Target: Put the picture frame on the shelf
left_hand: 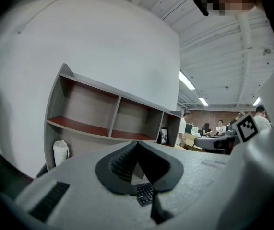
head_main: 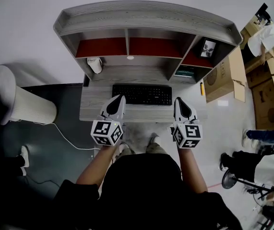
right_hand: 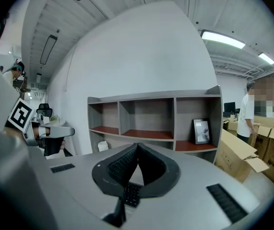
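Observation:
A black picture frame [head_main: 207,48] stands upright in the right-hand compartment of the grey shelf unit [head_main: 146,14], on its red board; it also shows in the right gripper view [right_hand: 201,131] and small in the left gripper view [left_hand: 164,136]. My left gripper [head_main: 119,98] hovers over the desk's front edge, left of centre, jaws shut and empty [left_hand: 137,145]. My right gripper [head_main: 177,100] hangs at the desk's front right, jaws shut with nothing between them [right_hand: 137,147]. Both point at the shelf from well short of it.
A black keyboard [head_main: 142,94] lies on the desk [head_main: 91,110] between the grippers and the shelf. A white roll [head_main: 94,64] stands at the desk's back left. Cardboard boxes [head_main: 227,75] sit right of the desk, a white bin [head_main: 29,107] left. People stand at the right.

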